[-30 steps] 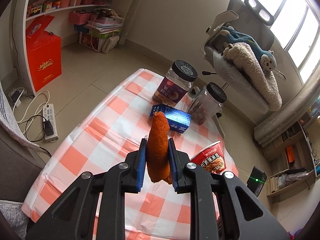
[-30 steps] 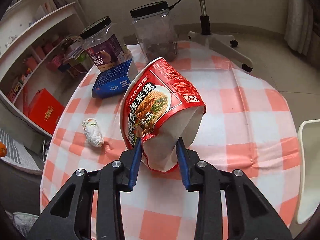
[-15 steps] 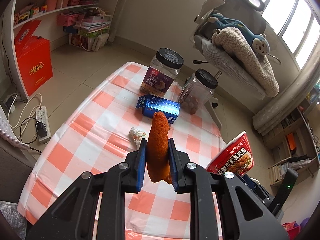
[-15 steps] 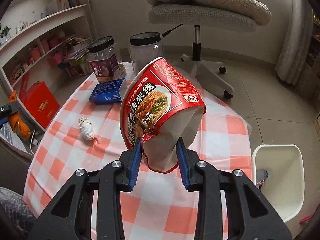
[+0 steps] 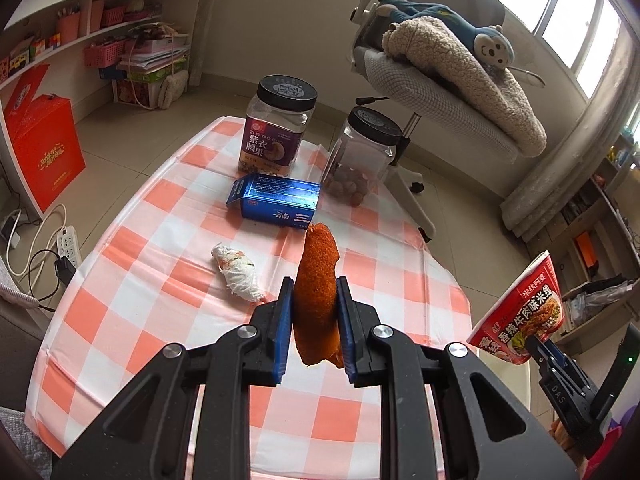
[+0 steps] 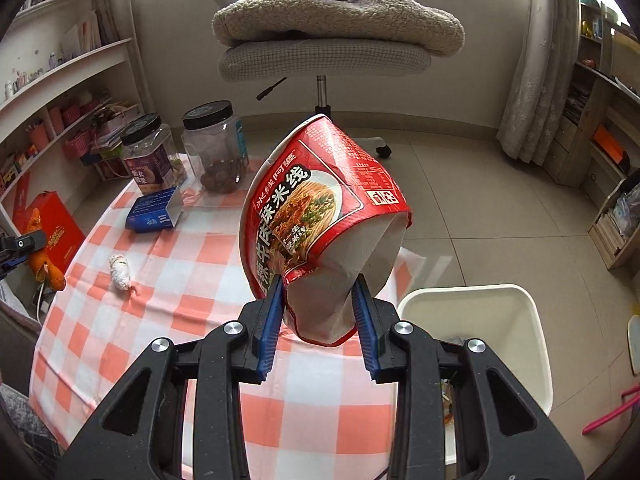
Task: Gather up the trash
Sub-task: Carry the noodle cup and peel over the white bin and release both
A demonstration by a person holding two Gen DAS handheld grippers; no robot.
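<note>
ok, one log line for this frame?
left gripper: shut on orange peel | right gripper: shut on crushed red noodle cup | white plastic bin: beside table, unfilled

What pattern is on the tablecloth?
Orange-and-white checks on the tablecloth; clearest in the left wrist view.

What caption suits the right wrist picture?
Right gripper holds a crushed red noodle cup beside the white plastic bin.

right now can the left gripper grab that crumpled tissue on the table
Probably not yet: the left gripper is shut on the orange peel. The crumpled tissue lies unobstructed on the tablecloth.
</note>
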